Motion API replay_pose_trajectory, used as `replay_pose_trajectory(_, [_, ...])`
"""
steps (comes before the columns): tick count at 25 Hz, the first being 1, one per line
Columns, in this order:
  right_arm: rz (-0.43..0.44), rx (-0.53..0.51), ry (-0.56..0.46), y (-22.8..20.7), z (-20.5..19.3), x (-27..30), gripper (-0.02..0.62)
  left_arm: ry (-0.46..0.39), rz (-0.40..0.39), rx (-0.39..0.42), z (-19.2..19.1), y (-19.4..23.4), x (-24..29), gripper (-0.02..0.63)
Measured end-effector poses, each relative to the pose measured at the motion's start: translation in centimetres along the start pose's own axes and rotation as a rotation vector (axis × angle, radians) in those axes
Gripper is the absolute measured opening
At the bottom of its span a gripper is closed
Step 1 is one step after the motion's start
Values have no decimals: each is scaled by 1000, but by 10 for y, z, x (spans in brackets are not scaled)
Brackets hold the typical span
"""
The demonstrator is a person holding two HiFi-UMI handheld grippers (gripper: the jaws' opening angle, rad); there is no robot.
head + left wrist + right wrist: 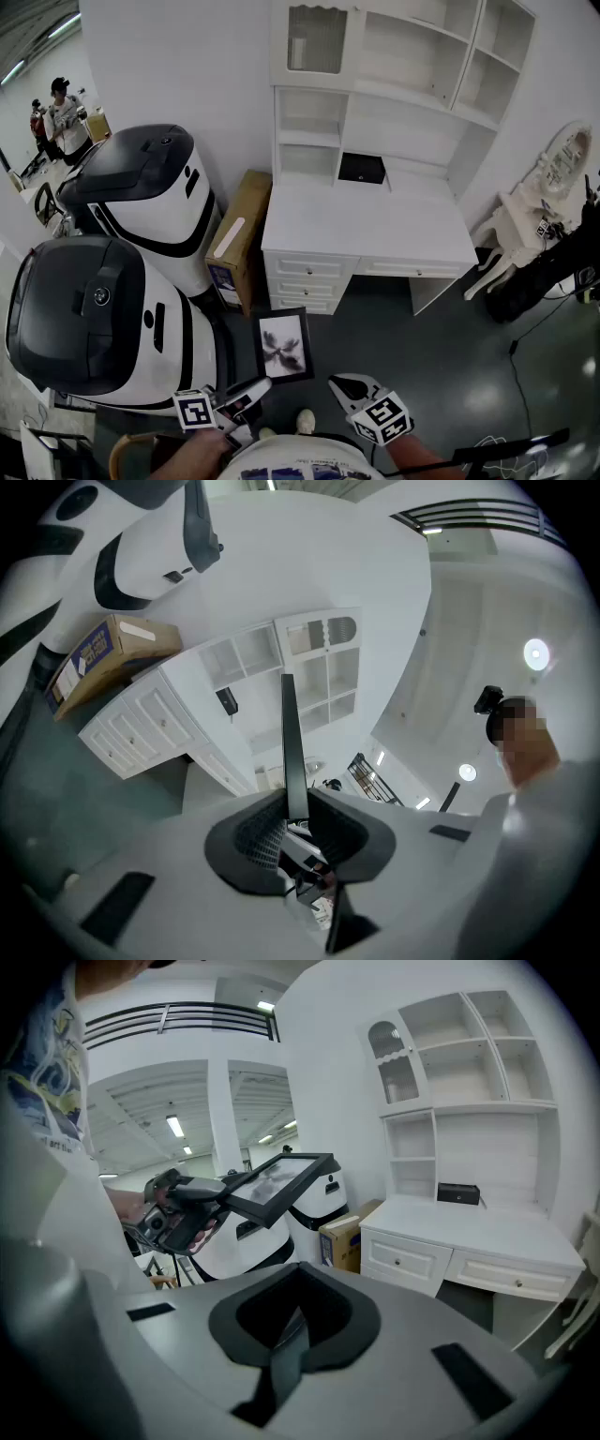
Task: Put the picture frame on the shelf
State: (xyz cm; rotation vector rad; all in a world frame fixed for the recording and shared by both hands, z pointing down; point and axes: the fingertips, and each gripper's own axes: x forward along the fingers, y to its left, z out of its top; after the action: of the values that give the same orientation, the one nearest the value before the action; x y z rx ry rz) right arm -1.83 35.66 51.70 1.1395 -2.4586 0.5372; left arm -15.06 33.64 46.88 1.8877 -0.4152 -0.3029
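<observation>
Both tools are held in front of the white desk (366, 225): the left gripper (255, 388) clamps the picture frame (283, 345) by its edge; the right gripper (349, 386) is closed and empty.

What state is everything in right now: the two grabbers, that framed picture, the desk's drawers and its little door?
picture frame, held by one edge above the floor, not yet on a shelf.
left gripper, shut on the picture frame's edge.
right gripper, jaws together, empty.
desk drawers, all closed.
glass cabinet door, closed.
cardboard box, closed, standing beside the desk.
</observation>
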Motion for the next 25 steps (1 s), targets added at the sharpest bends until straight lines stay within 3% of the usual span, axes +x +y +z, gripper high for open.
replay_pose_trajectory(5, [-13,-1,-12,-31,-1,-11,25,11,3,78,5,-1,28,77])
replay_pose_trajectory(14, [-20,21,-12,-64,-7,-10,25,-41,-12,25,28,0,64,77])
replay_pose_trajectory(20, [-51,23,-3,-86,-3,12,31,-20,-21,5,72,21,90,77])
replay_pose_trajectory(23, [-83,36,15,-107,5,27,135,-12,-37,-2,104,35,108,77])
replay_pose_trajectory(25, [-110,48,21,-121,16,43,129,-2,-51,-5,133,45,122,77])
